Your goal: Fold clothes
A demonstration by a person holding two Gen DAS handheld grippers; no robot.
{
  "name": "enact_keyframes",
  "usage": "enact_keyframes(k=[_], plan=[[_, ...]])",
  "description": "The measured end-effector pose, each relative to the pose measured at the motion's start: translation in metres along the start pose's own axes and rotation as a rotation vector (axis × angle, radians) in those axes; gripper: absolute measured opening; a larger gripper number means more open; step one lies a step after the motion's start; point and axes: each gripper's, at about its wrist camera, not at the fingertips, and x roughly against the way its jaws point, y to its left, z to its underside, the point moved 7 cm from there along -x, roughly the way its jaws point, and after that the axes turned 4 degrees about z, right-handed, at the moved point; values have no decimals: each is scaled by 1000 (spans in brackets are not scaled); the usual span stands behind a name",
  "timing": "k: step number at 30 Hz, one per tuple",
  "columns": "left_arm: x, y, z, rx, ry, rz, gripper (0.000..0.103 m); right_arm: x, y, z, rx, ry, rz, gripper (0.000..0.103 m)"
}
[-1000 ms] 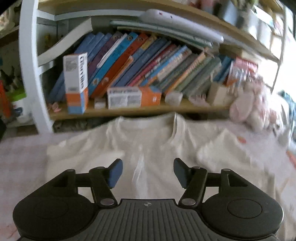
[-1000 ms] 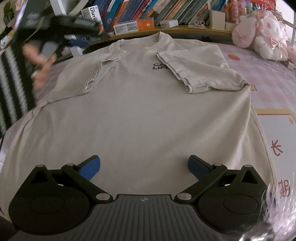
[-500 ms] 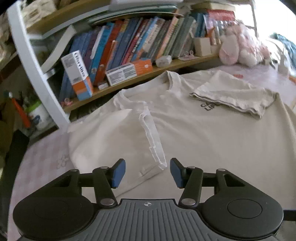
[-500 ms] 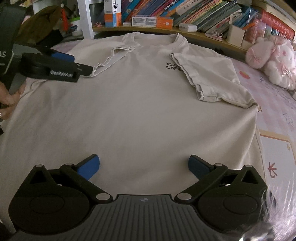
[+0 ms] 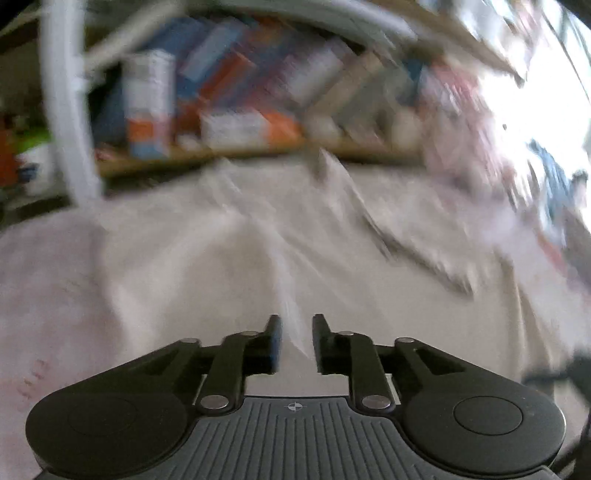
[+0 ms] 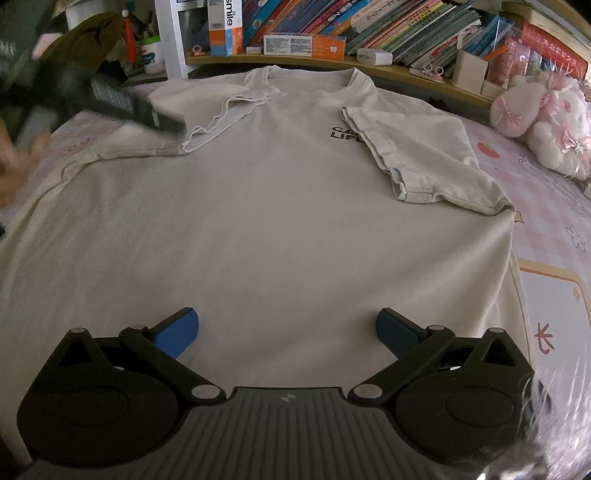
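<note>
A beige T-shirt (image 6: 280,206) lies flat, front up, on a pink patterned sheet (image 6: 554,229). Its right sleeve (image 6: 417,155) is folded in over the chest print. The left sleeve's hem (image 6: 221,118) lies wrinkled near the collar. My left gripper (image 6: 179,127), held by a hand (image 6: 14,162), has its tip at that hem. In the blurred left wrist view my left gripper (image 5: 295,321) is closing, with a strip of sleeve hem (image 5: 291,306) in the narrow gap between its jaws. My right gripper (image 6: 287,325) hovers wide open over the shirt's lower body, holding nothing.
A low shelf of books and boxes (image 6: 332,22) runs along the far edge behind the collar. A pink and white plush toy (image 6: 546,125) sits at the far right. A white shelf post (image 5: 66,110) stands at the far left.
My left gripper has swung along the left sleeve and narrowed its jaws around the hem; its view is now motion-blurred. The right gripper has stayed in place, only rolling a little.
</note>
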Motion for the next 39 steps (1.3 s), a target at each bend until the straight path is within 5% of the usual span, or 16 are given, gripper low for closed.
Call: enact_keyframes(k=[5,8,15,16,17,18,20,23,39], plan=[[-20,107,-35,291,-45,-171,27,0,0,1,-15,0,13,103],[-45,138,-37,408,6,-158,35,0,1,1,-27,4,24,103],[-60,159,-34,440,-18,-186,34,1,3,2,-64,11,53,103],[-60,161,-34,453,-22,-166,29,1,3,2,-69,12,57,103],[-60,163,-34,464,-24,-144,2,1,4,2,-75,13,62,103],[-61,165,-34,469,-22,-116,0,0,4,2,-80,14,67,103],[-62,167,-34,467,-20,-73,0,0,4,1,-90,17,75,103],[-59,189,-42,455,-29,-146,0,-1,5,0,-103,21,85,103],[-67,197,-42,450,-46,-158,0,-4,6,-5,-120,33,98,103]])
